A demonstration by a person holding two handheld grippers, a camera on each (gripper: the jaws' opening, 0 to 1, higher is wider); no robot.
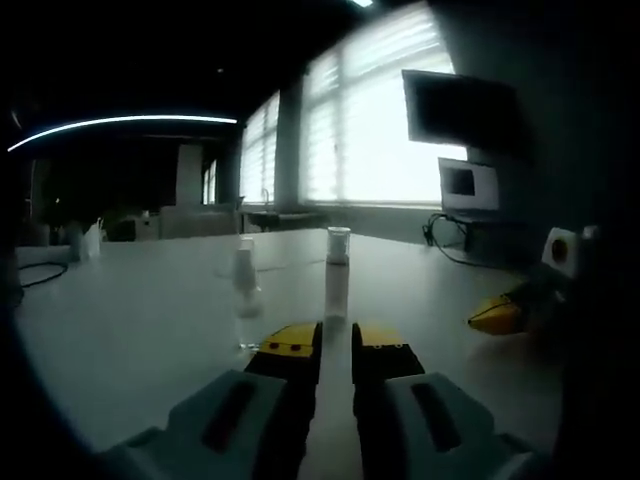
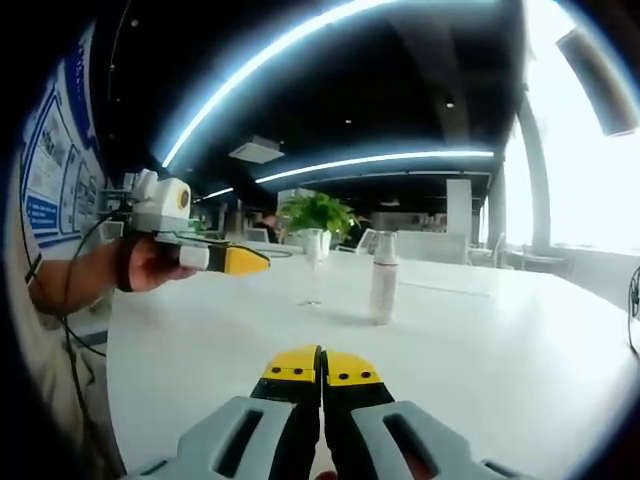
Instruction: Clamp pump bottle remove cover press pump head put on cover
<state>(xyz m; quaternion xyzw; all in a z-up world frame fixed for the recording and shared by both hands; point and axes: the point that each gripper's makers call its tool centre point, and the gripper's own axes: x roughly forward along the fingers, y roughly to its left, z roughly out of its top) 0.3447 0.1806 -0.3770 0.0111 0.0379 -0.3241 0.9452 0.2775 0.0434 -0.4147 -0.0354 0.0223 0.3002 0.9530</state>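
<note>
A slim pale pump bottle (image 1: 337,285) stands upright on the white table (image 1: 140,330), straight ahead of my left gripper (image 1: 336,348) and some way beyond its yellow tips. Its top (image 1: 338,244) is whitish. A small see-through piece (image 1: 245,285) stands to the left of it; I cannot tell what it is. The left jaws are a narrow gap apart and hold nothing. In the right gripper view the bottle (image 2: 382,280) stands beyond my right gripper (image 2: 322,366), whose jaws are closed with nothing between them. The clear piece (image 2: 312,268) stands left of the bottle.
A hand (image 2: 150,262) holds the left gripper (image 2: 225,258) above the table's left side. The right gripper (image 1: 500,315) comes in low at the right. A monitor (image 1: 470,185) and cables sit by the bright windows. A potted plant (image 2: 318,212) stands far behind.
</note>
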